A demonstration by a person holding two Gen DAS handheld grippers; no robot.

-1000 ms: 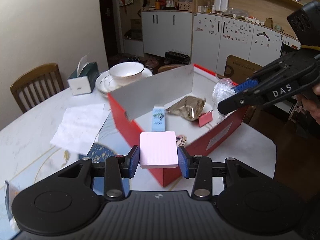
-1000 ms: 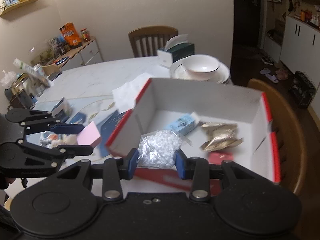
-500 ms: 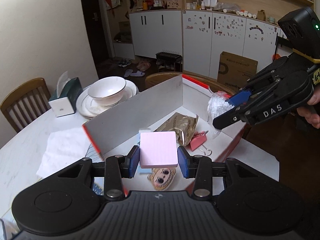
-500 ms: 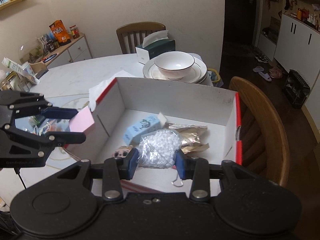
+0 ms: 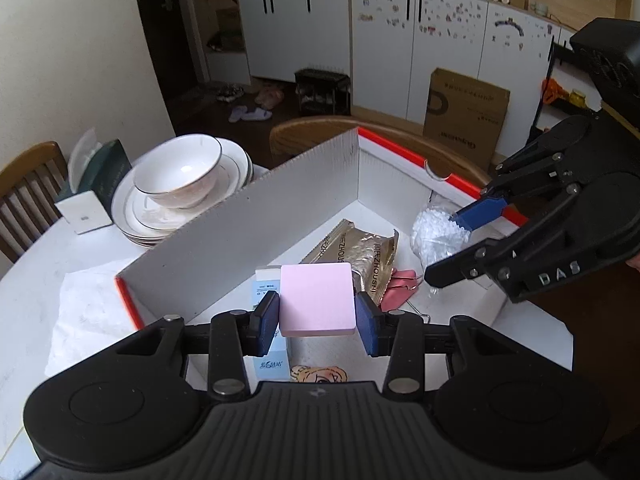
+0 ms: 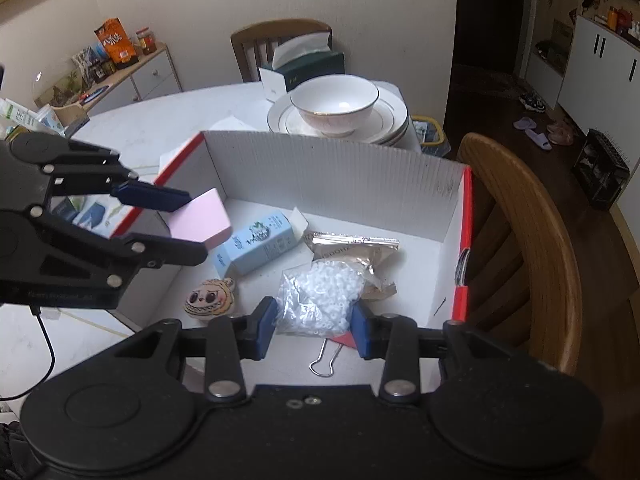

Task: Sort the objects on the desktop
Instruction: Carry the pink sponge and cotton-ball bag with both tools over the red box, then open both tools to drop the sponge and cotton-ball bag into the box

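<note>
My left gripper [image 5: 317,322] is shut on a pink square pad [image 5: 317,299], held above the near left part of the red-and-white box [image 5: 256,216]. My right gripper [image 6: 314,327] is shut on a clear bag of white beads [image 6: 320,300], hanging over the box's right half. In the box lie a light blue carton [image 6: 258,246], a gold foil packet [image 6: 352,250], a red binder clip [image 5: 398,286] and a cartoon-face charm [image 6: 210,300]. The right wrist view shows the left gripper [image 6: 182,226] with the pink pad [image 6: 200,220] at the box's left wall.
A white bowl [image 5: 178,170] on stacked plates and a tissue box [image 5: 94,188] stand beyond the box on the white table [image 5: 36,280]. White paper [image 5: 86,312] lies left of the box. A wooden chair [image 6: 524,240] stands close to its right side.
Both grippers have moved in over the box with their loads: the pink pad from the near corner to above the inside, the bead bag from the front wall to lower over the contents.
</note>
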